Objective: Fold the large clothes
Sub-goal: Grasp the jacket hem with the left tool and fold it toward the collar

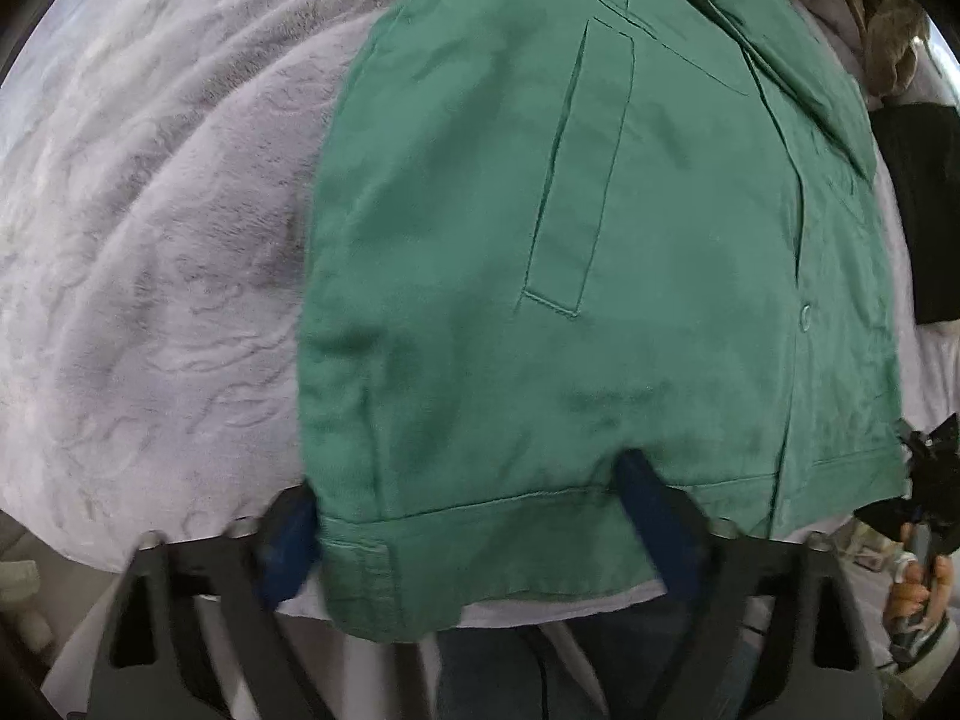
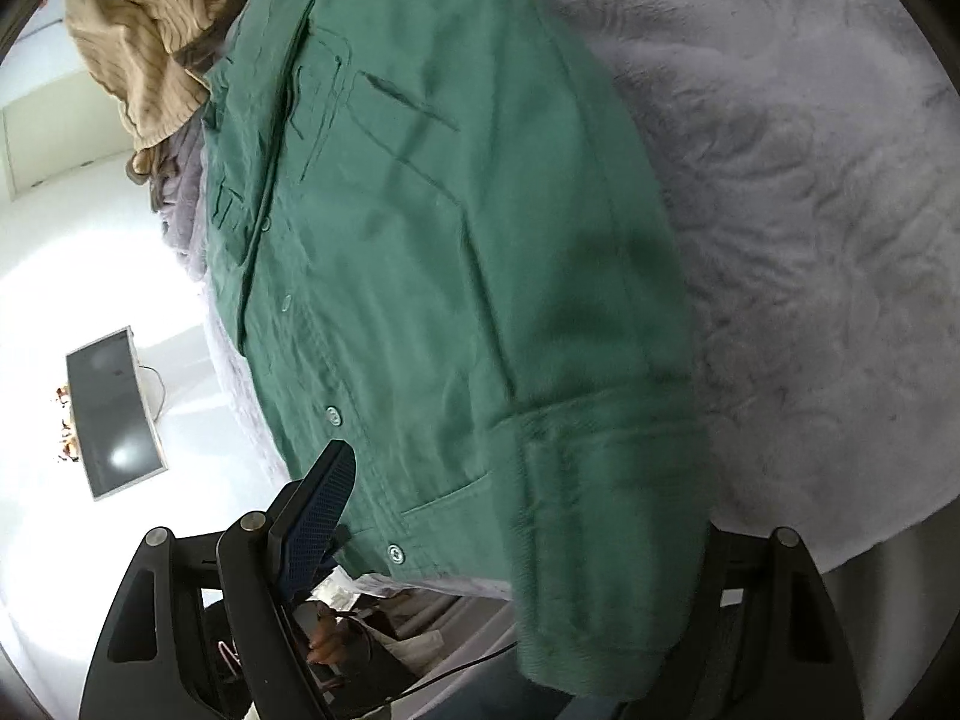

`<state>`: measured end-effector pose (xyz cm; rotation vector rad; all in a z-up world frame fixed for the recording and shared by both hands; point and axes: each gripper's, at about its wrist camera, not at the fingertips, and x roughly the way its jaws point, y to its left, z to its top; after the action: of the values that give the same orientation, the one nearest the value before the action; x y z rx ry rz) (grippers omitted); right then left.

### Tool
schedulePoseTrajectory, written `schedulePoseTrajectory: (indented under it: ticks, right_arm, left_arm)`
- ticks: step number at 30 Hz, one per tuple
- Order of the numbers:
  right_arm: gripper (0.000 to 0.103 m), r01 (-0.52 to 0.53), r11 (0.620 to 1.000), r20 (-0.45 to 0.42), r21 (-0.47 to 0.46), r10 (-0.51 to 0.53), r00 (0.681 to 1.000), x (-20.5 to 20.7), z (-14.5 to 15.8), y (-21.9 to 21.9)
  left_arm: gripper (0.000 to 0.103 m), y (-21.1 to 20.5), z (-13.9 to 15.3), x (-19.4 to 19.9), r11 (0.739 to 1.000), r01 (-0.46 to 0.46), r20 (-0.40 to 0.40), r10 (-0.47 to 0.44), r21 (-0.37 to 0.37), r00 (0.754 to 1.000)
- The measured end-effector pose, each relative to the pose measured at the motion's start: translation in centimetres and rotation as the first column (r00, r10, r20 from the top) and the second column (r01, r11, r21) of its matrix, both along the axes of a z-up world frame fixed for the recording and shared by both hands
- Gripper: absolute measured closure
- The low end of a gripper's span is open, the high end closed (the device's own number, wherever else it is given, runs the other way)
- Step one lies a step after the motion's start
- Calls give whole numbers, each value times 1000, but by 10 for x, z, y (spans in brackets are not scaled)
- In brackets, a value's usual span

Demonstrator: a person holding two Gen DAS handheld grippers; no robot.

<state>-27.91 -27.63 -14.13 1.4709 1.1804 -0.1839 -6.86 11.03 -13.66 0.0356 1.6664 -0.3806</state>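
I am at the grasping step of a fold: the green shirt (image 1: 570,252) lies spread on the pale plush blanket (image 1: 150,240), filling the centre and right of the left wrist view, its hem and cuff hanging over the near edge at the bottom of the frame.

Starting from the left, my left gripper (image 1: 474,516) straddles the lower left corner of the shirt. One blue finger sits just outside the side seam at lower left, the other lies over the hem near bottom centre. The jaws stand wide with cloth between them, and I judge they are not yet pinching, though blur makes the contact hard to read.

At the right edge of that view my right gripper (image 1: 930,480) shows small and dark near the hem's other corner.

In the right wrist view the shirt (image 2: 450,252) runs from upper left to lower right. My right gripper (image 2: 510,516) is spread wide; its left blue finger (image 2: 318,504) rests just beside the button placket, the other finger is hidden under the folded sleeve. It clamps nothing that I can see.

Next I must close both on the hem corners together, then lift evenly toward the collar.
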Motion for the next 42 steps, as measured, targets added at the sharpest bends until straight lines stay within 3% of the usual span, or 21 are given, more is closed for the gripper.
schedulePoseTrajectory:
  ticks: [1, 2, 3, 4, 5, 9, 16, 21, 26, 32, 38, 42]
  right_arm:
    - [33, -4, 1000, 0, -6, 4, 1000, 0, 0, 2]
    - [45, -13, 1000, -9, -18, 13, 1000, 2, 1, 2]
    - [81, -22, 999, -20, -29, 21, 1000, 0, 3, 2]
    - [91, -24, 999, -27, -32, 23, 999, 0, 3, 1]
    - [91, -10, 1000, -4, -21, 10, 1000, 1, 7, 0]
    - [91, -9, 1000, 153, 9, 8, 988, 17, 35, -5]
    - [91, -26, 999, 326, 19, 18, 945, 59, 84, -28]
    - [91, -37, 999, 406, 4, 32, 913, 108, 105, -62]
    - [91, -50, 998, 442, -24, 55, 896, 168, 115, -98]
    - [91, 15, 999, 436, -49, 8, 900, 245, 101, -141]
    - [91, 80, 992, 359, -101, -39, 932, 319, 48, -171]
    - [86, 128, 984, 303, -124, -85, 949, 339, 14, -177]
  left_arm:
    - [33, 4, 0, 0, 1000, 2, 9, -2, -4, 1000]
    - [47, 6, 3, -1, 1000, 5, 22, -5, -3, 1000]
    - [61, 8, 5, 3, 1000, 7, 25, -7, -9, 1000]
    - [71, 9, 9, 4, 1000, 8, 27, -8, -28, 1000]
    - [83, 10, 13, 5, 998, 0, 16, 1, -64, 1000]
    - [86, 13, 40, 17, 986, -42, 6, 43, -164, 999]
    - [86, 17, 106, 64, 922, -149, 67, 185, -358, 980]
    - [86, 1, 134, 106, 886, -193, 143, 275, -422, 951]
    - [86, -33, 148, 161, 869, -195, 213, 319, -454, 924]
    - [86, -65, 131, 235, 893, -158, 301, 302, -421, 905]
    - [86, -100, 92, 310, 937, -112, 363, 237, -332, 901]
    - [85, -122, 57, 345, 958, -116, 372, 211, -261, 904]
